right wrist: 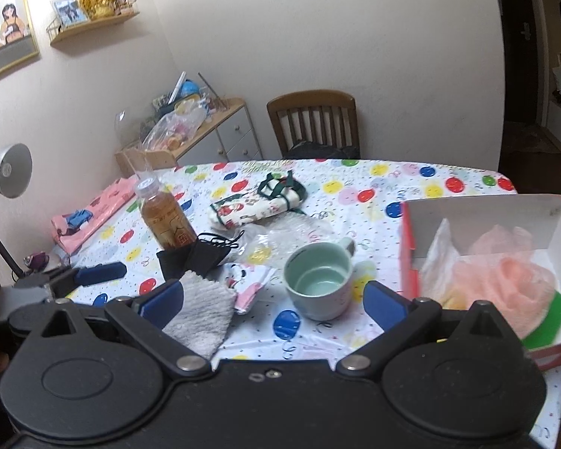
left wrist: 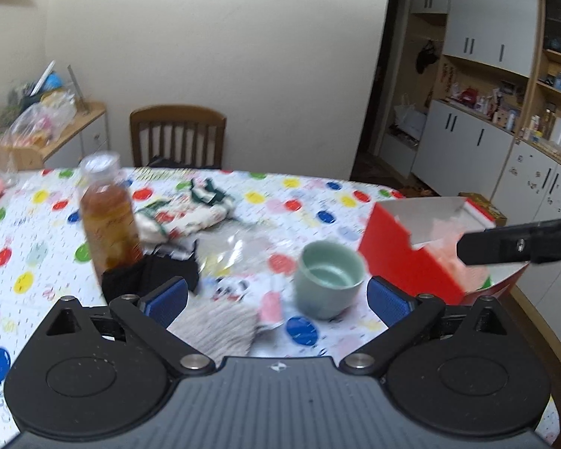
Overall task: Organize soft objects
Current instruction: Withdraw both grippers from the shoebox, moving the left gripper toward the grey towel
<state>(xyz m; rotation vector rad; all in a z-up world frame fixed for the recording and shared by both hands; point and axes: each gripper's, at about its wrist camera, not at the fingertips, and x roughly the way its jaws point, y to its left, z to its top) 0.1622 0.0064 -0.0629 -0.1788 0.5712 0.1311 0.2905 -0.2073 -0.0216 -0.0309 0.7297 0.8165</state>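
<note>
1. left wrist view is motion-blurred; bottle label, table print and the small items mid-table are hard to read there. right wrist view is sharp.
2. red box point(right wrist: 407, 247) is cut off by the right frame edge in both views; its near wall is partly hidden behind the right claw's body.
3. grey towel point(right wrist: 202, 312) is partly hidden under the left finger of each claw; its near edge cannot be seen in either view.
4. left claw point(left wrist: 276, 299): blue pads spread wide, nothing between them, hanging above the table point(left wrist: 30, 224). the towel and the green cup point(left wrist: 327, 278) lie in the span below; contact cannot be told.
5. right claw point(right wrist: 273, 299): also spread wide and holding nothing, above the same towel and cup point(right wrist: 318, 280).
6. in the right wrist view the left claw shows at the left edge as one blue-padded finger over the table; in the left wrist view a black finger of the right claw crosses in front of the box at the right.
7. soft things: towel at the near table edge; black mask point(right wrist: 198, 254) touching the base of the tea bottle point(right wrist: 164, 220); patterned cloth bundle point(right wrist: 258, 202) further back; pink mesh item point(right wrist: 505, 280) and white tissue inside the box.
8. both claws point forward and slightly down across the table toward the chair point(right wrist: 314, 119).
</note>
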